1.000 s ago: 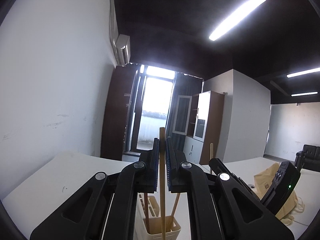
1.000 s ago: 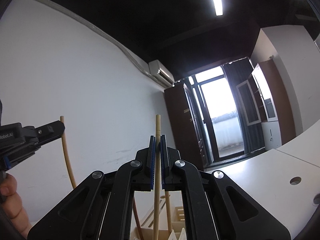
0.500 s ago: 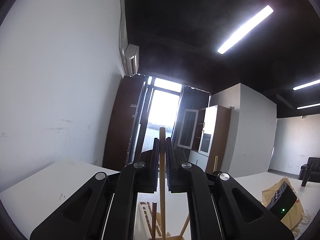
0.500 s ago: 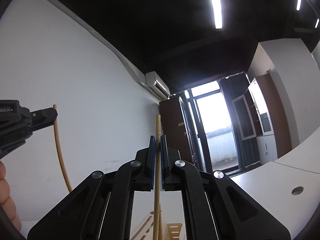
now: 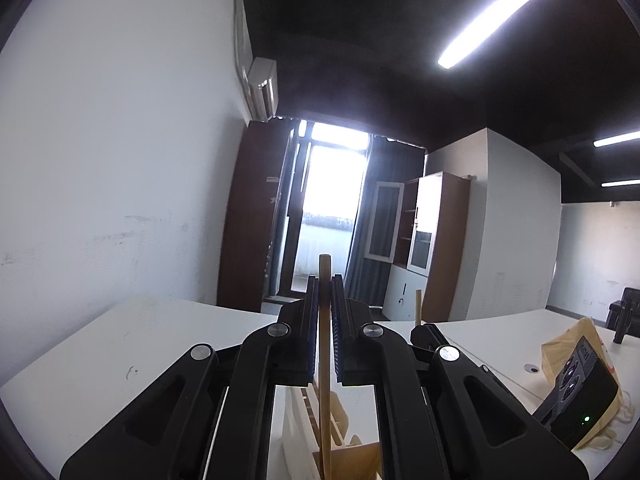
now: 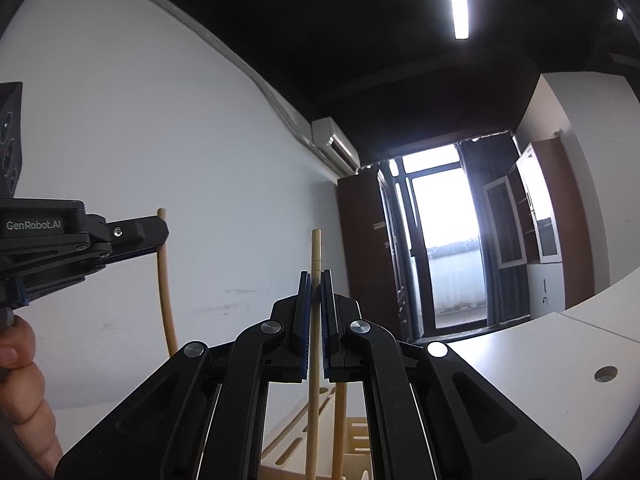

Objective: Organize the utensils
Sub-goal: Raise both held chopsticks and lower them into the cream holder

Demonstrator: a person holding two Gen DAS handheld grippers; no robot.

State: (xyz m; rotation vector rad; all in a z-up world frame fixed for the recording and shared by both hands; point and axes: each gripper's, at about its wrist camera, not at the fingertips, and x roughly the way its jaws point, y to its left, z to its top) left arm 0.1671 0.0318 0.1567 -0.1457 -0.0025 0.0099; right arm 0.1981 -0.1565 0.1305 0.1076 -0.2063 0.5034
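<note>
Wooden stick (image 5: 325,360) is clamped upright by left gripper (image 5: 325,316) fingers; another stick (image 6: 315,320) is pinched by right gripper (image 6: 315,312); cream utensil rack (image 6: 356,440) seen at 6 o'clock on white surface (image 5: 120,360).

"GenRobot.AI" in white letters, printed on the black body of the left gripper (image 6: 162,231) (at the left edge of the right wrist view). Dark marks on the tan paper bag (image 5: 576,340) at lower right, too small to read.
</note>
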